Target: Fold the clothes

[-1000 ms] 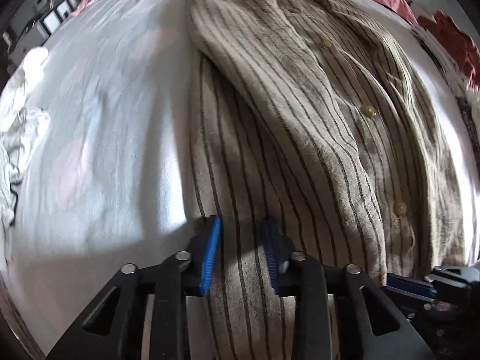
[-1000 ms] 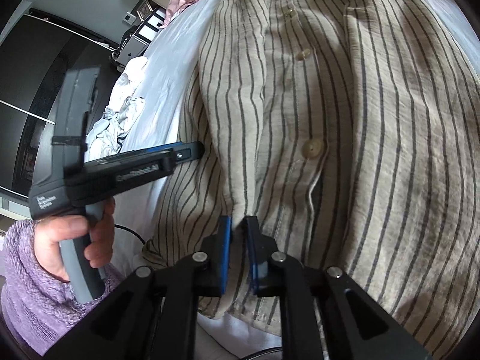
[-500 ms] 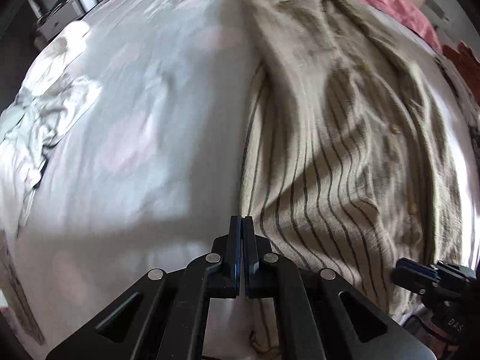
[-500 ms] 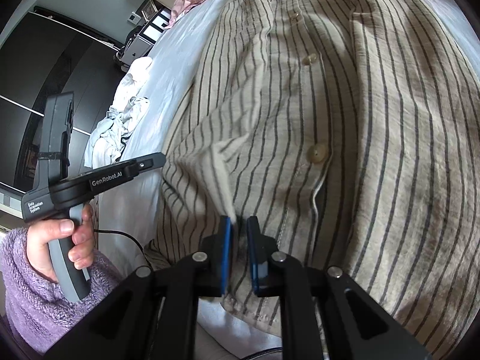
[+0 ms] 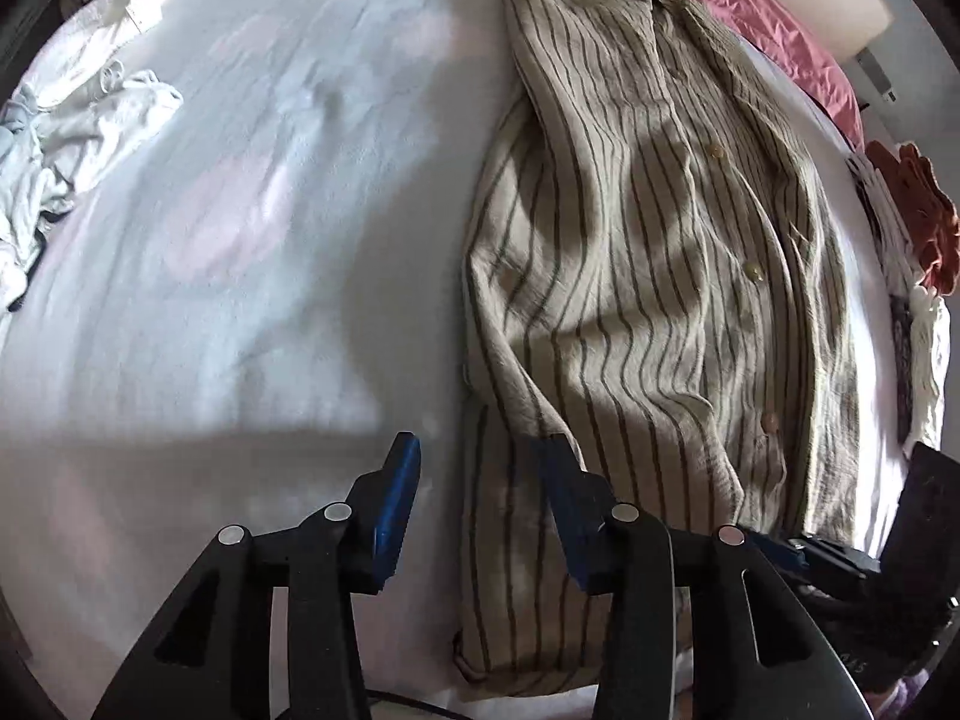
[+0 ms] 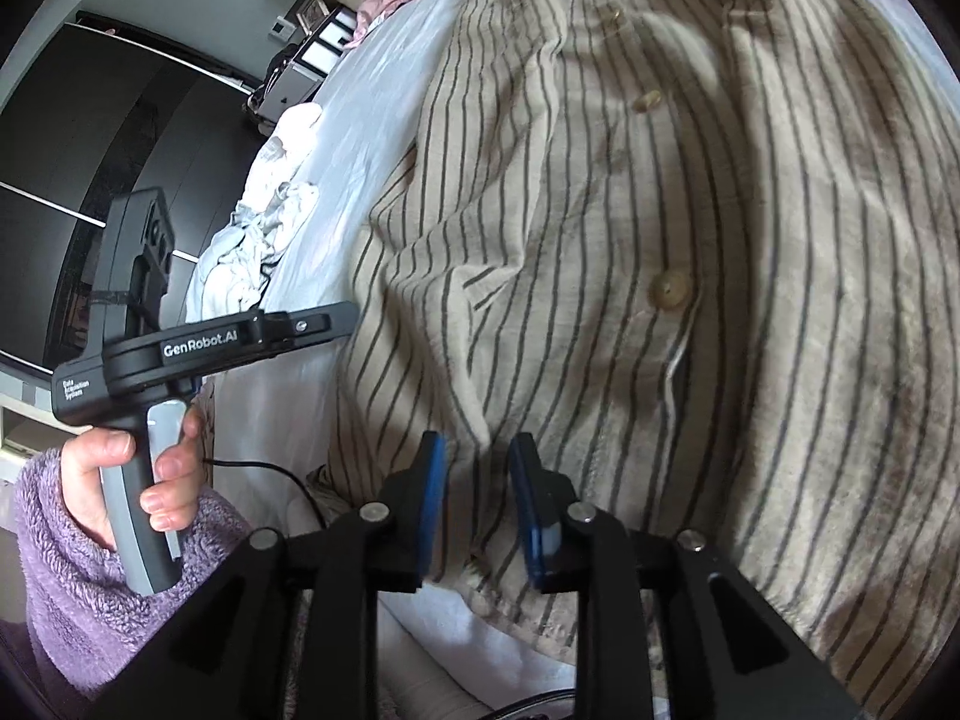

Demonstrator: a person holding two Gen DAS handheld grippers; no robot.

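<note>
A beige shirt with dark stripes (image 5: 648, 276) lies buttoned, front up, on the white bed sheet (image 5: 240, 252). Its left side is folded inward over the front. My left gripper (image 5: 480, 498) stands open just above the shirt's lower left edge, one finger over the sheet, the other over the hem. My right gripper (image 6: 483, 480) is open too, low over a creased fold of the shirt (image 6: 630, 300) near its bottom button (image 6: 672, 289). Neither holds cloth. In the right wrist view a hand in a purple fleece sleeve (image 6: 90, 570) holds the left gripper (image 6: 228, 342).
A heap of crumpled white clothes (image 5: 72, 120) lies at the sheet's far left. Pink bedding (image 5: 750, 18) sits beyond the collar. Red and patterned garments (image 5: 918, 210) lie along the right edge. A dark wardrobe (image 6: 90, 150) stands beside the bed. A black cable (image 6: 258, 468) trails near the hem.
The right gripper, shut on a fold of the shirt, has opened and let it drop. The left gripper shut half a second ago and has opened again. The shirt's left side now lies folded inward.
</note>
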